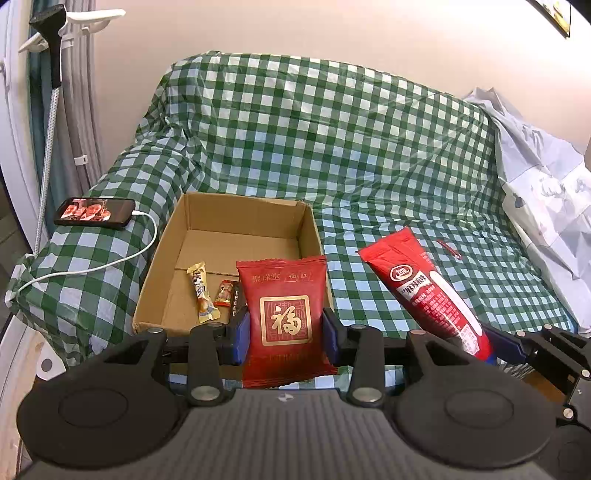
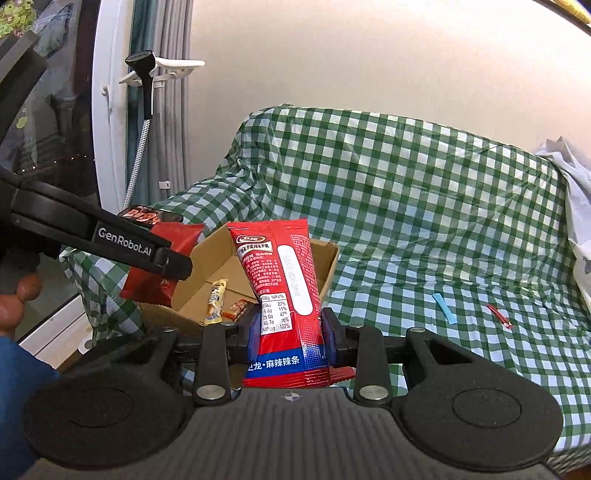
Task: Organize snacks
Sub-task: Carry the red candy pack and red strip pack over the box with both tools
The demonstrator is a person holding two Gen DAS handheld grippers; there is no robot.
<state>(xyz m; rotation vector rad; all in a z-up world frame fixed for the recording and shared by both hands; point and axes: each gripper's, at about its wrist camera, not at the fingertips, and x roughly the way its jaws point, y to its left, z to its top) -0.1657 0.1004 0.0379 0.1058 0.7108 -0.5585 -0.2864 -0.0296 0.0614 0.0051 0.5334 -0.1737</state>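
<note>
Red packet (image 1: 286, 321) in view; checked green-white cloth (image 1: 332, 147) behind, pale wall (image 1: 332, 29).

The right claw (image 2: 288, 332) grips a red snack pack (image 2: 280, 280) upright before the cardboard box (image 2: 207, 258).

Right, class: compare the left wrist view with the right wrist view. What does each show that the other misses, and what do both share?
Only the left wrist view shows the gold emblem on the front of the dark red packet in the left tool, and the white cable running from the phone.

Only the right wrist view shows the nutrition panel of the bright red pouch in the right tool, plus a blue strip on the checked cover.

Both show the cardboard box, two small snacks inside, both packets and a thin red strip.
</note>
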